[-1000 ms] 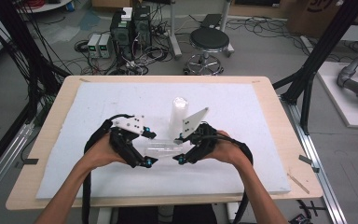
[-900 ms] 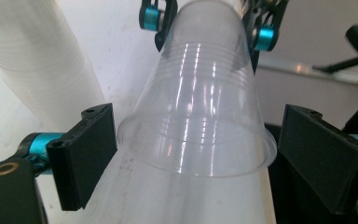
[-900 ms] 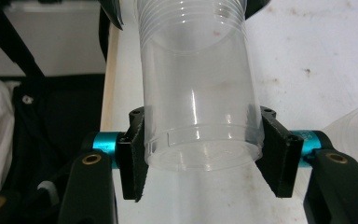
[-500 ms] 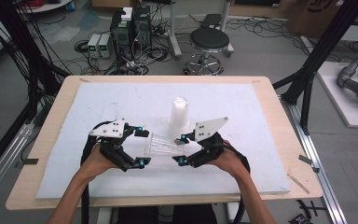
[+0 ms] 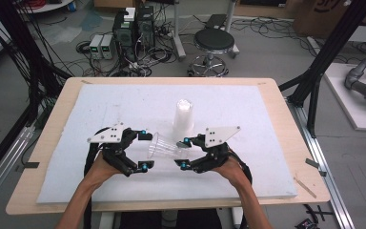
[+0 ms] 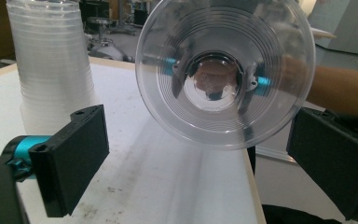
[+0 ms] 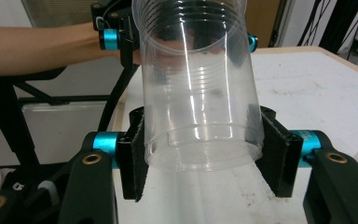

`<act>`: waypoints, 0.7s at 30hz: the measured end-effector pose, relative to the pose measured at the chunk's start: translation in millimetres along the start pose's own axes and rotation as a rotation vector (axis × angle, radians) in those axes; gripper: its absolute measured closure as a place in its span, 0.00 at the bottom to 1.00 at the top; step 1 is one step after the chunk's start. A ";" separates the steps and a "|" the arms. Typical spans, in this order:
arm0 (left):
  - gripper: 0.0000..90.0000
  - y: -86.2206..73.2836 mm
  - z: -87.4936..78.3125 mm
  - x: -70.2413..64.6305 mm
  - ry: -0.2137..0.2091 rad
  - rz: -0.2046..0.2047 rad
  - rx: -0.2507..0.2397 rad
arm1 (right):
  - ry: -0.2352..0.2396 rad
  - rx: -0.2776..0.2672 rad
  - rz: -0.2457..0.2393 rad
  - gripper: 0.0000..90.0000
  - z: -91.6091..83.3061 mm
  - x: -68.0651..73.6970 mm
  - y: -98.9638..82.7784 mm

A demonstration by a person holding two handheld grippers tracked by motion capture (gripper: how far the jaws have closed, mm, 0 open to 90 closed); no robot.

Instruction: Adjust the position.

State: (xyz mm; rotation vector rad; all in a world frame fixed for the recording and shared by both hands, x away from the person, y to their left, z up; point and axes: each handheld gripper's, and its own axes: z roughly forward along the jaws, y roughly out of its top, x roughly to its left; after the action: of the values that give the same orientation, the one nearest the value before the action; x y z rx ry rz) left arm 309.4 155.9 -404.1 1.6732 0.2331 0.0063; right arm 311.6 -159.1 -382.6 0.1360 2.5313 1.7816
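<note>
A clear plastic cup (image 5: 164, 147) lies on its side just above the white board, held between the two hands. My right gripper (image 5: 184, 153) is shut on its base, and the pads (image 7: 133, 154) press both sides of the cup (image 7: 198, 93). My left gripper (image 5: 144, 149) faces the cup's mouth (image 6: 225, 70). Its jaws have just been opening and stand wide apart, the cup's rim in front of them and untouched. An upright stack of clear cups (image 5: 183, 117) stands on the board behind the hands, also in the left gripper view as the stack (image 6: 51, 60).
The white board (image 5: 267, 119) covers most of a wooden table (image 5: 286, 107). Black frame posts (image 5: 324, 57) rise at the right, cables and posts at the left. A stool (image 5: 213, 45) and electronics boxes (image 5: 133, 26) stand on the floor beyond the far edge.
Both hands have come down and toward the table's near edge, away from the stack, with the cup between them. The left jaws have spread wider.
</note>
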 end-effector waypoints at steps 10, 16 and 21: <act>0.06 6.5 19.0 -3.3 -0.034 0.016 -0.038 | 0.023 -0.066 0.012 0.48 0.3 -0.5 -5.5; 0.06 14.0 30.0 -5.9 -0.047 0.034 -0.056 | 0.019 -0.078 0.008 0.48 -0.5 -0.2 -5.0; 0.06 16.3 32.4 -7.0 -0.050 0.038 -0.059 | 0.032 -0.090 0.015 0.48 -1.1 0.0 -4.9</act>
State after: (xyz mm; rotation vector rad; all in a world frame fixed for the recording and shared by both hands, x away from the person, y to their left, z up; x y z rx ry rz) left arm 309.5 121.4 -391.0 1.6170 0.1617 -0.0004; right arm 311.3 -161.7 -386.8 0.1243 2.4721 1.9152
